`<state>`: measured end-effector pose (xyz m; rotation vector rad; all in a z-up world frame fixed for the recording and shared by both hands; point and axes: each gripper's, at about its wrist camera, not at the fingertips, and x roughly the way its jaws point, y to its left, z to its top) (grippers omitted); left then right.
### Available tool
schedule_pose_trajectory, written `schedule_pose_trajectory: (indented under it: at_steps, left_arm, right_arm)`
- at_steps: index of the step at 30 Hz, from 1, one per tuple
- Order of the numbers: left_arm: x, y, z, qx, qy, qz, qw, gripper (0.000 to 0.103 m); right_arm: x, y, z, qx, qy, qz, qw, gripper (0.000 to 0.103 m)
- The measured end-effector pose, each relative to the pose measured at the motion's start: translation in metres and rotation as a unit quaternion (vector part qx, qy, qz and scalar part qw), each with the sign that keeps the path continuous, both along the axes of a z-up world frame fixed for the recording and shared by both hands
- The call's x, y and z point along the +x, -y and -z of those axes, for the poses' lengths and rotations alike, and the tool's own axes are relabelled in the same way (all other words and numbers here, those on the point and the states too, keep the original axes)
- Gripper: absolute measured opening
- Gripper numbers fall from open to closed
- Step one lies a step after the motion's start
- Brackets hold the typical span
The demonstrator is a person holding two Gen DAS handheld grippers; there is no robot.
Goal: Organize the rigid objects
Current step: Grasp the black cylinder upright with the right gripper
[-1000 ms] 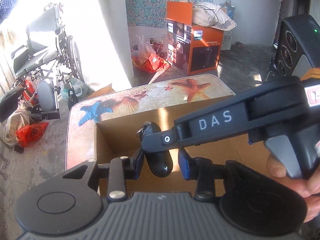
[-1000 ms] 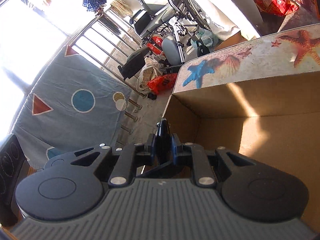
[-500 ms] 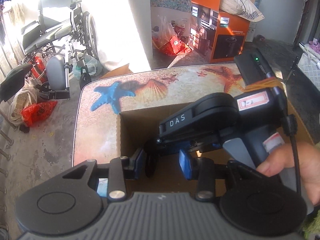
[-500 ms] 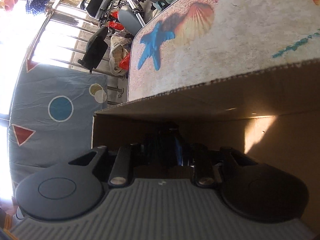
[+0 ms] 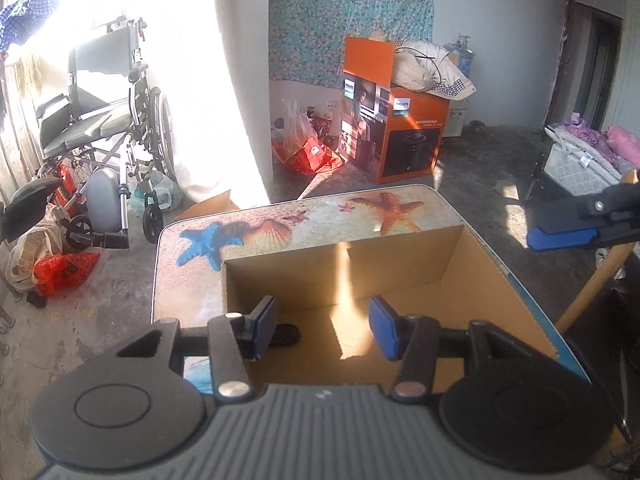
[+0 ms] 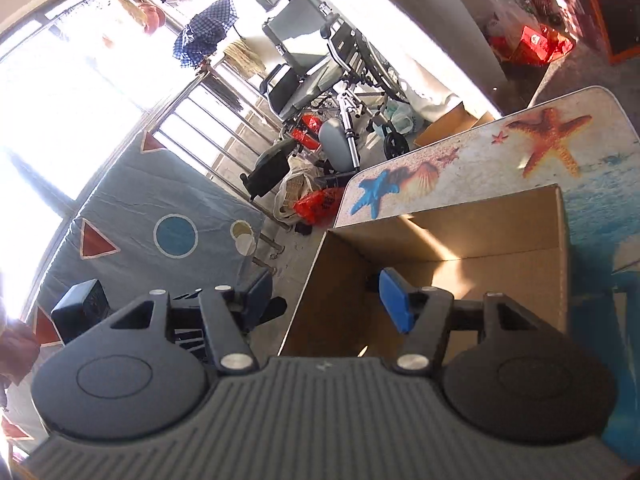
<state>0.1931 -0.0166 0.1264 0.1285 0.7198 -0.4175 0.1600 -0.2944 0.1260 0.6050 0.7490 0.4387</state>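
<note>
An open cardboard box (image 5: pixel 472 264) stands on a table with a starfish and shell print (image 5: pixel 320 220). A small black object (image 5: pixel 282 334) lies on the box floor at its left side, partly hidden behind my left finger. My left gripper (image 5: pixel 322 326) is open and empty above the box's near edge. My right gripper (image 6: pixel 326 300) is open and empty above the box's left wall (image 6: pixel 320 280); its blue-padded finger (image 5: pixel 568 234) shows at the right edge of the left wrist view, clear of the box.
A wheelchair (image 5: pixel 104 128) stands on the floor at the left, with red bags (image 5: pixel 60 272) beside it. An orange appliance carton (image 5: pixel 396 120) is beyond the table. A wooden stick (image 5: pixel 592 284) leans at the table's right. A patterned blue mat (image 6: pixel 160 240) hangs at a railing.
My right gripper let go of the black object inside the box, opened and drew back out to the right. My left gripper opened wider and stayed over the box.
</note>
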Motion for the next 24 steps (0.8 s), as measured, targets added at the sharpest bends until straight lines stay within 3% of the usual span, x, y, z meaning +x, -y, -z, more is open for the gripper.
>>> schedule_pose_trajectory:
  at_steps: [3,6,8,11,12,14,16,18,24]
  left_arm:
    - [-0.030,0.007,-0.002,-0.009,0.000,0.021,0.9997,0.055]
    - [-0.057,0.017,0.004,-0.010,-0.009,0.041,0.9991,0.055]
    - [-0.075,0.022,0.011,-0.012,-0.018,0.055,0.9982,0.055]
    - [-0.090,0.028,0.019,-0.019,-0.028,0.070,0.9970,0.056]
    - [-0.093,0.031,0.021,-0.017,-0.029,0.072,0.9968,0.056]
    - [-0.099,0.036,0.027,-0.006,-0.025,0.072,0.9971,0.056]
    - [-0.102,0.039,0.032,0.006,-0.023,0.069,0.9973,0.056]
    - [-0.103,0.041,0.034,0.012,-0.022,0.069,0.9973,0.056]
    - [-0.099,0.038,0.032,0.012,-0.020,0.061,0.9979,0.056]
  right_arm:
    - [-0.109,0.041,0.027,-0.099,0.018,0.129,0.986,0.062]
    - [-0.189,0.063,0.095,-0.164,-0.036,0.229,0.959,0.061]
    - [-0.216,0.070,0.133,-0.166,-0.089,0.263,0.946,0.061]
    - [-0.229,0.075,0.185,-0.082,-0.123,0.284,0.947,0.061]
    - [-0.228,0.072,0.192,-0.080,-0.125,0.278,0.949,0.059]
    - [-0.223,0.064,0.208,-0.096,-0.153,0.278,0.943,0.046]
    - [-0.220,0.061,0.220,-0.081,-0.165,0.276,0.943,0.030]
    - [-0.225,0.057,0.219,-0.088,-0.159,0.278,0.943,0.022]
    - [-0.230,0.067,0.215,-0.065,-0.160,0.277,0.945,0.021]
